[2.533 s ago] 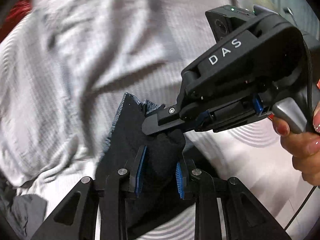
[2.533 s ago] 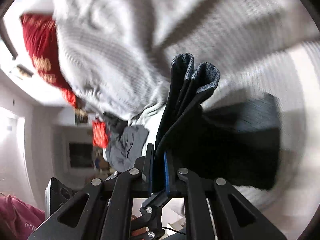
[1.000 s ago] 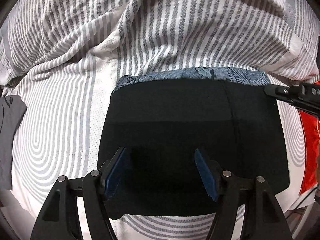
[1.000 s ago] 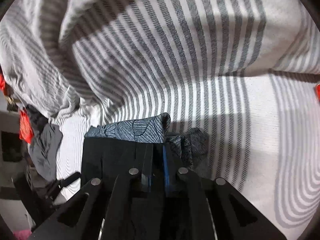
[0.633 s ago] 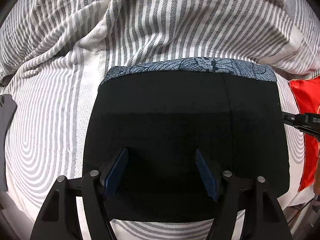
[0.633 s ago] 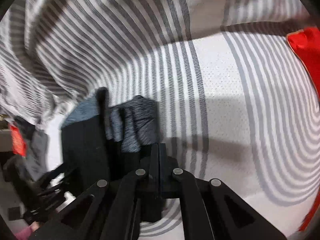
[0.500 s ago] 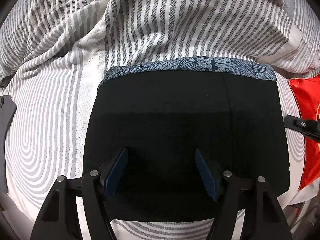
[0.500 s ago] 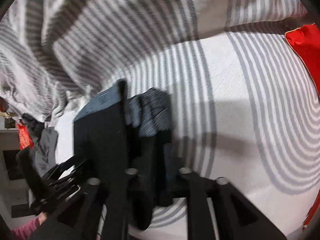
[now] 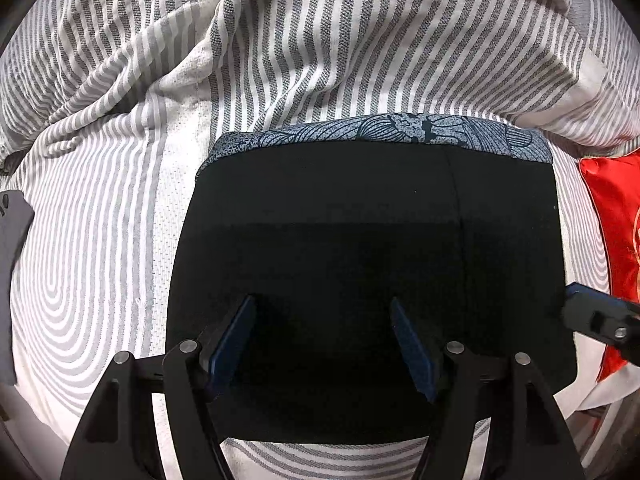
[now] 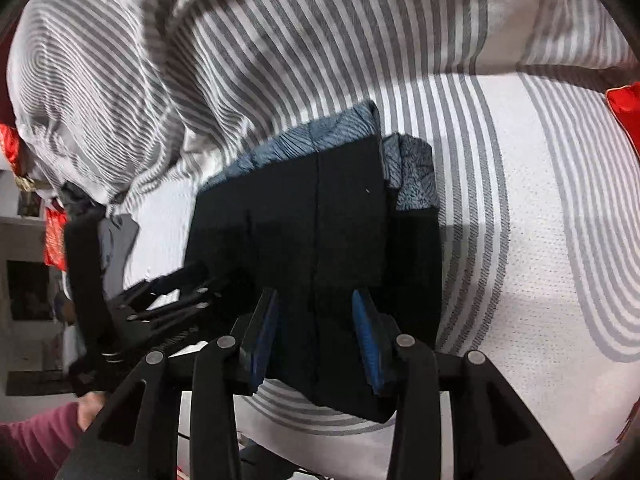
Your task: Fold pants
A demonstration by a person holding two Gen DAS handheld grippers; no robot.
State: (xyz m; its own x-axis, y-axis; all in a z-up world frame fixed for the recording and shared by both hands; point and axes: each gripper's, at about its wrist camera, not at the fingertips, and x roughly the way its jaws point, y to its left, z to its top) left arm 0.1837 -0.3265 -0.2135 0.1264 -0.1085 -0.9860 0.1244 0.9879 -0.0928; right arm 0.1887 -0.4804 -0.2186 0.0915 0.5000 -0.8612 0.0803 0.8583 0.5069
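The black pants (image 9: 360,248) lie folded in a flat rectangle on the striped bed, with a blue patterned layer (image 9: 400,130) showing along the far edge. My left gripper (image 9: 322,340) is open and empty just above the near part of the fold. My right gripper (image 10: 316,328) is open and empty over the same folded pants (image 10: 320,216); its tip also shows at the right edge of the left wrist view (image 9: 600,320). The left gripper shows blurred at the left of the right wrist view (image 10: 168,300).
A rumpled grey-and-white striped blanket (image 9: 300,40) is heaped behind the pants. A red cushion (image 9: 616,240) lies to the right. A grey garment (image 9: 10,272) lies at the left edge. The striped sheet (image 10: 540,200) spreads to the right.
Both grippers let go of the pants, which went from hanging in the air to lying folded on the bed. The right gripper opened in the last half second and drew back.
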